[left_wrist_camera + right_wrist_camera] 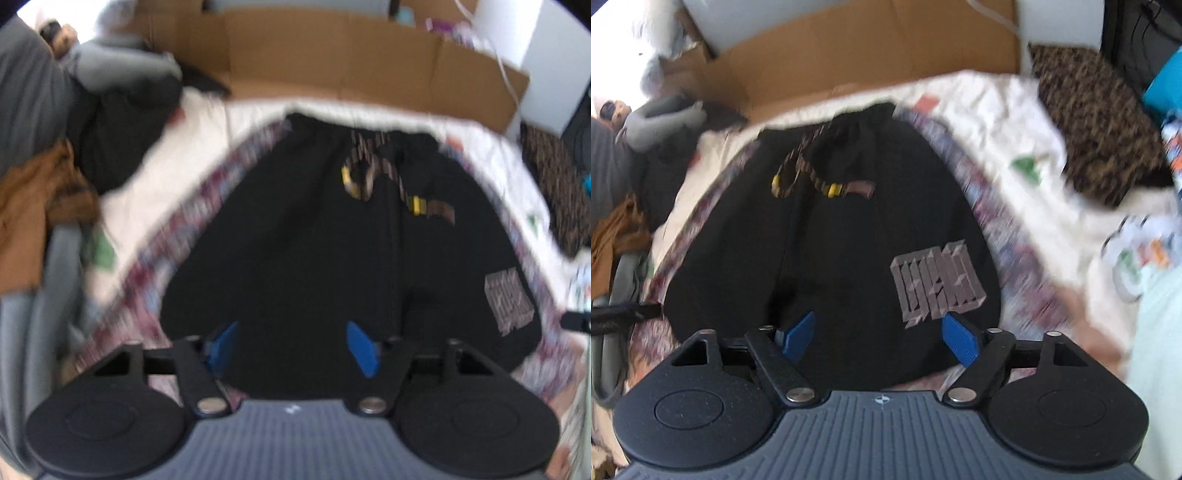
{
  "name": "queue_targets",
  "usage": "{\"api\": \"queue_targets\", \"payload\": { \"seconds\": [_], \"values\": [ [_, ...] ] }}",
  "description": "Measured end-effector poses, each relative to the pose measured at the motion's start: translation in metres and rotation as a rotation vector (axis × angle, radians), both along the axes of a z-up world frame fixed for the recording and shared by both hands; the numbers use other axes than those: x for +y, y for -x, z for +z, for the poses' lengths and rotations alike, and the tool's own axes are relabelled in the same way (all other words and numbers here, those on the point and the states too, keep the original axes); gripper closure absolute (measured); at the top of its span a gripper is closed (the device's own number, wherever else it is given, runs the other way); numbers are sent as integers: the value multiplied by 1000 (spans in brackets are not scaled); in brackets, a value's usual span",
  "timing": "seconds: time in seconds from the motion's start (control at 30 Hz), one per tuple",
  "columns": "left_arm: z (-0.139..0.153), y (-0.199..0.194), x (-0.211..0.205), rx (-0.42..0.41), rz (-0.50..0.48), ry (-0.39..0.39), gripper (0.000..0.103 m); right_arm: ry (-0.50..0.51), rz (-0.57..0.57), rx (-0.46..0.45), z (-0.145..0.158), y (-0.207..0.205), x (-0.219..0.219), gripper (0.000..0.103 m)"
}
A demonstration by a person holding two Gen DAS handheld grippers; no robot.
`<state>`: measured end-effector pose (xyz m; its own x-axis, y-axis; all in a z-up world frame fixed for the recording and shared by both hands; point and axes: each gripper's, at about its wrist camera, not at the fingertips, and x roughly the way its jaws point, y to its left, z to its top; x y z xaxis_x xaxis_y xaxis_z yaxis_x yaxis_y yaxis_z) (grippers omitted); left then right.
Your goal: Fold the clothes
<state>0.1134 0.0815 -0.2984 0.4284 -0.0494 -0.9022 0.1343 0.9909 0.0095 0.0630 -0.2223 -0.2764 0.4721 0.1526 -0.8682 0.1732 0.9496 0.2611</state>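
Note:
Black shorts (314, 240) (827, 240) lie flat on the bed, waistband at the far end with a striped drawstring (373, 177) (820, 181) that has yellow tips. A grey block logo (509, 299) (938, 284) marks one leg near the hem. My left gripper (291, 343) hovers open over the near hem, blue pads apart with nothing between them. My right gripper (877, 338) is open too, above the hem beside the logo. Both views are motion-blurred.
The bedding (177, 173) (997, 122) is white with a patterned strip around the shorts. A pile of grey, black and brown clothes (48, 147) (628, 206) sits on the left. A leopard-print cloth (554, 192) (1100, 122) lies at right. Cardboard (332, 55) (868, 55) lines the far side.

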Motion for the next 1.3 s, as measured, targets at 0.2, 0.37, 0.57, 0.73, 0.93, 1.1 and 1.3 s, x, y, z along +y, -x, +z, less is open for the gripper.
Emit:
{"api": "queue_targets", "payload": {
  "seconds": [0.2, 0.37, 0.57, 0.73, 0.93, 1.1, 1.3],
  "values": [
    [-52, 33, -5, 137, -36, -28, 81, 2, 16, 95, -47, 23, 36, 32],
    [-77, 46, -1, 235, -65, -31, 81, -4, 29, 164, -80, 40, 66, 36],
    [-91, 45, 34, 324, 67, 54, 81, -200, -33, 186, -85, 50, 96, 44],
    [-68, 19, 74, 264, 147, 13, 81, -340, -42, 204, -92, 42, 129, 46],
    [-52, -14, 120, 237, 175, -88, 75, -461, -148, 359, -122, 31, 147, 55],
    [-47, -23, 149, 234, 213, -123, 70, -446, -93, 418, -139, 25, 160, 101],
    [-52, -31, 169, 222, 246, -157, 68, -398, -30, 415, -134, 27, 167, 103]
  ]
}}
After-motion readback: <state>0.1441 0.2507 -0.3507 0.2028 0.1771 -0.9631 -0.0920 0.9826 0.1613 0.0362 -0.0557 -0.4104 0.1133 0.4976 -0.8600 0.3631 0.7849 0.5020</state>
